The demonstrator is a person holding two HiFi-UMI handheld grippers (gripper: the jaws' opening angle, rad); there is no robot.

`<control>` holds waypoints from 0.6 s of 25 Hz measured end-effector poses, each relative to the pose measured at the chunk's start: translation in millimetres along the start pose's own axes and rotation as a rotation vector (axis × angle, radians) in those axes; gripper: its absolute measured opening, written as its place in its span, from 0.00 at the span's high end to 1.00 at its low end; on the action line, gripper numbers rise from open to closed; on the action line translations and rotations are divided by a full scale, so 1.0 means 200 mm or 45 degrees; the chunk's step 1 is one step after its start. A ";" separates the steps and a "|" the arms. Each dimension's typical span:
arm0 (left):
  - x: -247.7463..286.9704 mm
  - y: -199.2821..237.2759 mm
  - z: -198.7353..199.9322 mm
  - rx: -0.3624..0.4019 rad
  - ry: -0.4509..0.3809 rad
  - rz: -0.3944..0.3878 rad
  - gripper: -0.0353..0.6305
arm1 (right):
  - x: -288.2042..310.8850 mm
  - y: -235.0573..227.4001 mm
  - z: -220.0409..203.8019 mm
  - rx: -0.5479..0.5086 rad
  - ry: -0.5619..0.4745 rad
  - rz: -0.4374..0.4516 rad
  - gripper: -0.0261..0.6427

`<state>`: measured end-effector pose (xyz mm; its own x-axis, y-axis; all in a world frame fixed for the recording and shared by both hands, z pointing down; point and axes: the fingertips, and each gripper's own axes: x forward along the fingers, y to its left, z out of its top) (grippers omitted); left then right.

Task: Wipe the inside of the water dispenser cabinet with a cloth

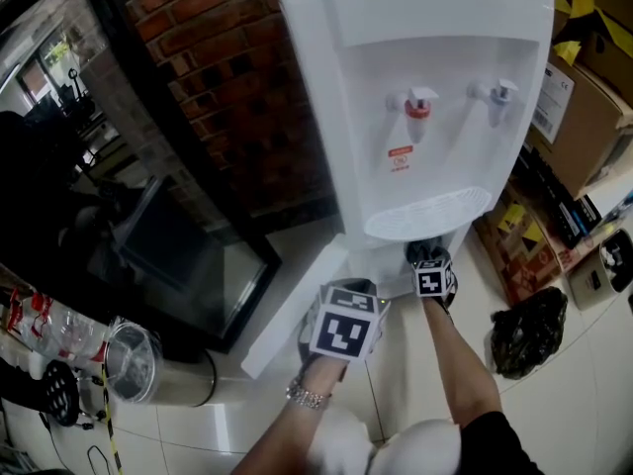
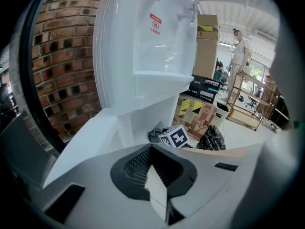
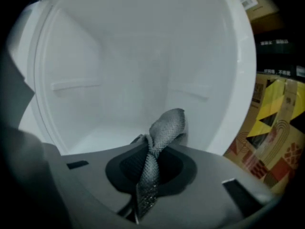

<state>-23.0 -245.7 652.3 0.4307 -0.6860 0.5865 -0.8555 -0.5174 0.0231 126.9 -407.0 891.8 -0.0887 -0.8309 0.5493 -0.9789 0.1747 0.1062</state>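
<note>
Right gripper (image 3: 148,173): jaws clamped on grey cloth (image 3: 166,128) — inside the white cabinet (image 3: 114,85).
Left gripper (image 2: 157,187): jaws together, empty — beside the open door (image 2: 81,144).

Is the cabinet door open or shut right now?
Open. The door stands swung out left; the right tool, gripping the cloth, faces into the cabinet.

Right claw (image 3: 151,175) partly out of head view, beneath the drip tray (image 1: 427,213).
</note>
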 end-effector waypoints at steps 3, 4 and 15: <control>0.01 -0.01 0.00 0.008 0.002 -0.006 0.94 | -0.02 0.00 -0.01 0.027 -0.016 -0.002 0.91; 0.01 -0.02 0.00 0.009 0.004 -0.007 0.94 | -0.03 0.05 0.00 0.030 -0.029 0.023 0.91; -0.06 -0.01 0.02 0.008 -0.023 0.014 0.94 | -0.13 0.72 0.08 -0.040 -0.042 0.442 0.91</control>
<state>-24.7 -239.1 642.3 0.4263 -0.7010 0.5718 -0.8585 -0.5127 0.0115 -14.3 -368.1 880.2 -0.4216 -0.7356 0.5302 -0.8832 0.4657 -0.0561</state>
